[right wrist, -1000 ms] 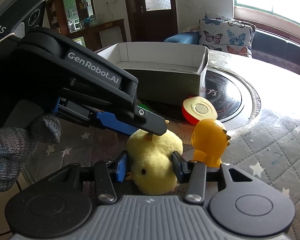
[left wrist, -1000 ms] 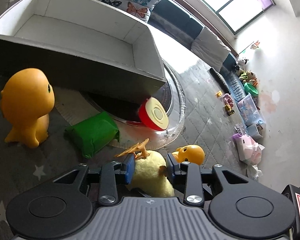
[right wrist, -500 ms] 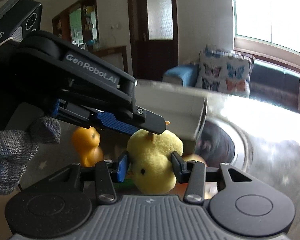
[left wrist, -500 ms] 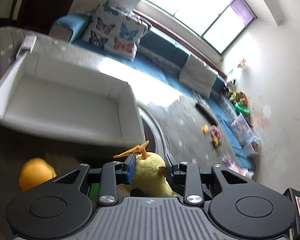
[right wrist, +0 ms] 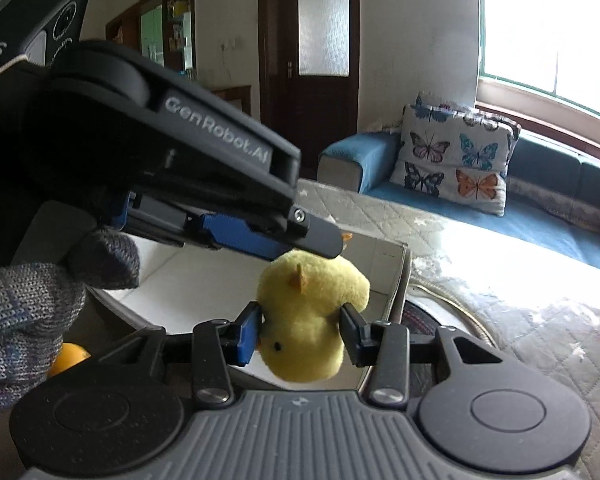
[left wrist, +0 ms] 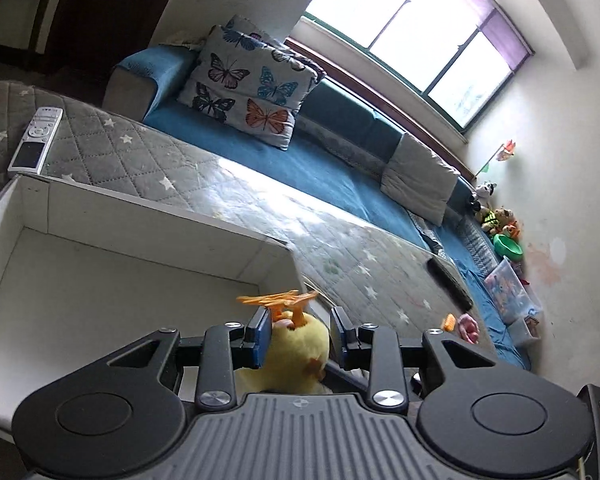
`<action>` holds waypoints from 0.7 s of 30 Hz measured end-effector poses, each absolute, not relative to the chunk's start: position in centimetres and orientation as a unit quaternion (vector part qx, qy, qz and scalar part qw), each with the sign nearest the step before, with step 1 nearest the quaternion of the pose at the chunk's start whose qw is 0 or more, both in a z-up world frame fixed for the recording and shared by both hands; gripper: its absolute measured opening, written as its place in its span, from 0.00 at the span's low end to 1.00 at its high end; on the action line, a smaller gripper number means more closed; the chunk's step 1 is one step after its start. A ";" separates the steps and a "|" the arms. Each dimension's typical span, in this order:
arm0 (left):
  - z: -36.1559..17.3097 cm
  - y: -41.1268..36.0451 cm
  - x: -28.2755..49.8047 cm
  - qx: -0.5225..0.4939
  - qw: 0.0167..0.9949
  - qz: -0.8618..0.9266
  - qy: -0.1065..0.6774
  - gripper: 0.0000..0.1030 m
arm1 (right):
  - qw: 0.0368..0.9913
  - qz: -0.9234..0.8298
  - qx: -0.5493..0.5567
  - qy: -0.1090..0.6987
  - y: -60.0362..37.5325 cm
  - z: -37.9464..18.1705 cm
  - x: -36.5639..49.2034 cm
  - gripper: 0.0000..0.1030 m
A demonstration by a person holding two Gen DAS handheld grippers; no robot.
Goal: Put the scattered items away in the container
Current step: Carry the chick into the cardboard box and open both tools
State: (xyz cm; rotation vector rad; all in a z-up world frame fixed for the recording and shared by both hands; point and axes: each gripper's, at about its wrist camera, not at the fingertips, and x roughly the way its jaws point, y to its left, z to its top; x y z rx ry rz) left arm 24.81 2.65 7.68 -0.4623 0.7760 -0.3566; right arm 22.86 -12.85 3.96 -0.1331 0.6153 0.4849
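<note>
Both claws grip the same yellow plush chick at once. The right gripper has its jaws partly closed with the pads pressing into the chick's sides near its head; these jaws have just been closing further on it. The left gripper is clamped about halfway on the other end of the chick, whose orange feet stick up just past the fingertips. In the right wrist view the left gripper reaches in from the left and above, its tip touching the top of the chick, with a grey knitted glove on the hand behind it.

Just beyond and below both claws sits the white cardboard box, open at the top; the chick hangs over its near right corner. Low to the left of the right claw an orange toy peeps out.

Farther ahead lies the grey quilted table cover with a remote control past the box's far left corner, then a blue sofa with a butterfly cushion.
</note>
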 end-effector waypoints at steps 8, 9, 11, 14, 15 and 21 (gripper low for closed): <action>4.8 2.5 26.6 -0.238 0.863 -0.175 0.411 0.33 | 0.911 0.239 -0.081 0.325 -11.6 2.1 24.4 0.36; 4.7 2.6 26.5 -0.239 0.862 -0.177 0.410 0.33 | 0.911 0.238 -0.080 0.326 -11.7 2.1 24.4 0.36; 4.9 2.7 26.2 -0.236 0.864 -0.181 0.405 0.33 | 0.912 0.234 -0.079 0.328 -11.9 2.2 24.4 0.36; 5.5 2.6 25.4 -0.228 0.870 -0.184 0.396 0.33 | 0.915 0.231 -0.078 0.320 -12.4 2.9 24.1 0.36; 5.7 2.5 25.2 -0.226 0.872 -0.184 0.393 0.33 | 0.916 0.230 -0.077 0.318 -12.6 3.2 23.9 0.36; 7.1 2.3 22.8 -0.215 0.882 -0.186 0.375 0.33 | 0.923 0.227 -0.078 0.301 -13.4 4.5 22.0 0.38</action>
